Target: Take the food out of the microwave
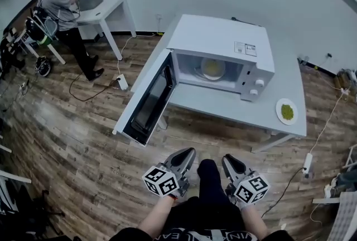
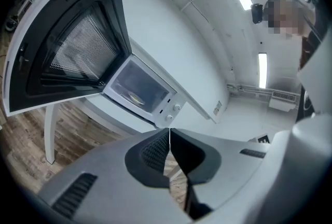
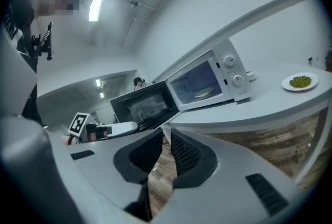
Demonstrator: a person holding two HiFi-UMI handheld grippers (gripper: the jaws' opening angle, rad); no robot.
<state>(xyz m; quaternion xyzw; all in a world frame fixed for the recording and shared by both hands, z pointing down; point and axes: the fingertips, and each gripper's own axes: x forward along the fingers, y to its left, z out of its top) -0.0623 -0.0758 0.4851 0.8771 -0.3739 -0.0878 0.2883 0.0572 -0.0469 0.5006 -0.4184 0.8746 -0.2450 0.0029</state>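
Approach stage: the plate of food point(image 1: 212, 68) sits inside the open microwave point(image 1: 223, 39) (untouched). The left claw point(image 1: 188, 153) is clenched empty, the right claw point(image 1: 228, 160) barely parted. Next: open wide, reach in.

The head camera looks steeply down from high up, with the microwave point(image 1: 223, 50) and its desk point(image 1: 240, 111) some way off in the upper middle of the frame. The left claw point(image 1: 188, 152) and right claw point(image 1: 227, 159) show at the bottom edge. Each claw camera sits just behind its own jaws and faces that same microwave from farther down, left of centre in the left view and right of centre in the right, so all three views share its open front.
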